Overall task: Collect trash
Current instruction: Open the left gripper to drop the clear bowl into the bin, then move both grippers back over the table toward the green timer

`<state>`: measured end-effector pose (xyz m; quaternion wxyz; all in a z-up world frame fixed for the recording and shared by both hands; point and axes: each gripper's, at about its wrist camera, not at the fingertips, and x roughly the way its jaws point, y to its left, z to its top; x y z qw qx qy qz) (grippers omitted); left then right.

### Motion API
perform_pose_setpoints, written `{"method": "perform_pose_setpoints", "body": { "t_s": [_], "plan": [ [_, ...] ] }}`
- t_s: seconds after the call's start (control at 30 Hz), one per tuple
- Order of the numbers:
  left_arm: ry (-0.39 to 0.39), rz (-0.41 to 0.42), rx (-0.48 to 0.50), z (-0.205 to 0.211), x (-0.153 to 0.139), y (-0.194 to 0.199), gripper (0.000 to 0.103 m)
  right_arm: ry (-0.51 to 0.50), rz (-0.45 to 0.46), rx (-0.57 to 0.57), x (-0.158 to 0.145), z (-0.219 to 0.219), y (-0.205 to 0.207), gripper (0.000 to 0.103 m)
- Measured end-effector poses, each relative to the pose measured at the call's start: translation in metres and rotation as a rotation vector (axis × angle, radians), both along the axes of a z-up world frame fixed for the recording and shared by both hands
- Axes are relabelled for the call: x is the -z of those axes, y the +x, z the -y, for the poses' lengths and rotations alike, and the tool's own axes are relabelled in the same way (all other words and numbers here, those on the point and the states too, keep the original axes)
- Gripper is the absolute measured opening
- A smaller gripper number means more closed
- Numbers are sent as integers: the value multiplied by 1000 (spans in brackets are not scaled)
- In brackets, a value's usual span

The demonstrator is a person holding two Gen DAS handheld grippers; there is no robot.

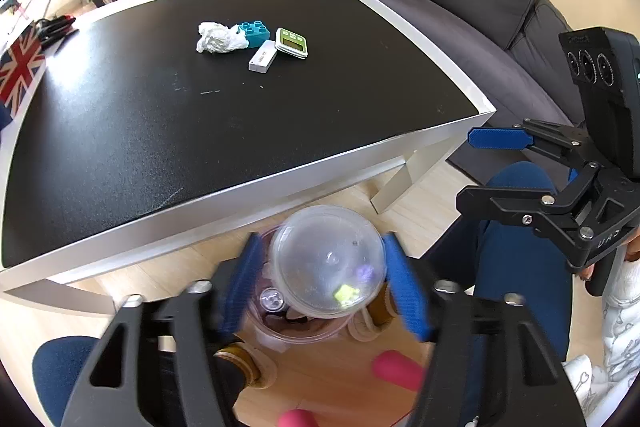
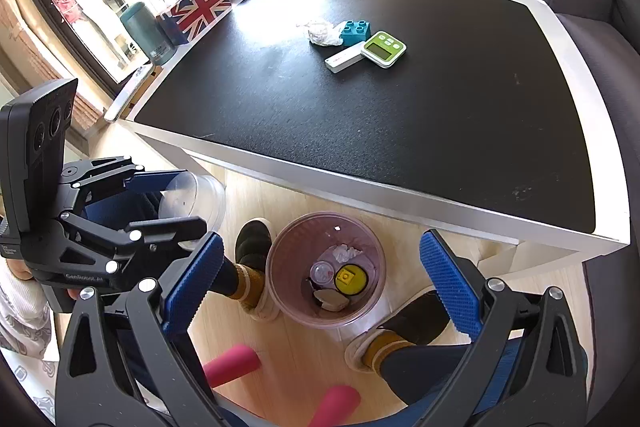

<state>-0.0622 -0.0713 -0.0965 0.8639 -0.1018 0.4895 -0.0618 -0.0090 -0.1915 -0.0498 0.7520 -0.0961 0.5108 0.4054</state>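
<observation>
While the left hand-held gripper hangs over the trash bin on the floor, a clear plastic cup sits between its wide fingers. The right hand-held gripper is wide and empty. The crumpled tissue lies ahead on the desk.

A matt black top is framed in white; clear glossy plastic forms the cup; crumpled paper is seen.
</observation>
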Motion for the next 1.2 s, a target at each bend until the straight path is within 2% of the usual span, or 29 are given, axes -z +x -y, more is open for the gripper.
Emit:
{"method": "perform_pose_setpoints", "body": {
  "t_s": [0.03,0.07,0.23,0.83,1.2],
  "plan": [
    [1,10,-10,0,-1,-1,87,1,0,1,0,0,0,97],
    [2,17,-22,-1,-2,0,89,2,-1,3,0,1,1,97],
    [4,6,-50,-5,0,2,95,1,-3,6,1,3,1,97],
    [11,17,-81,-9,-7,-1,95,9,-6,12,-1,4,1,97],
    [21,41,-107,-17,-27,-1,95,35,12,34,-25,8,4,97]
  ]
}}
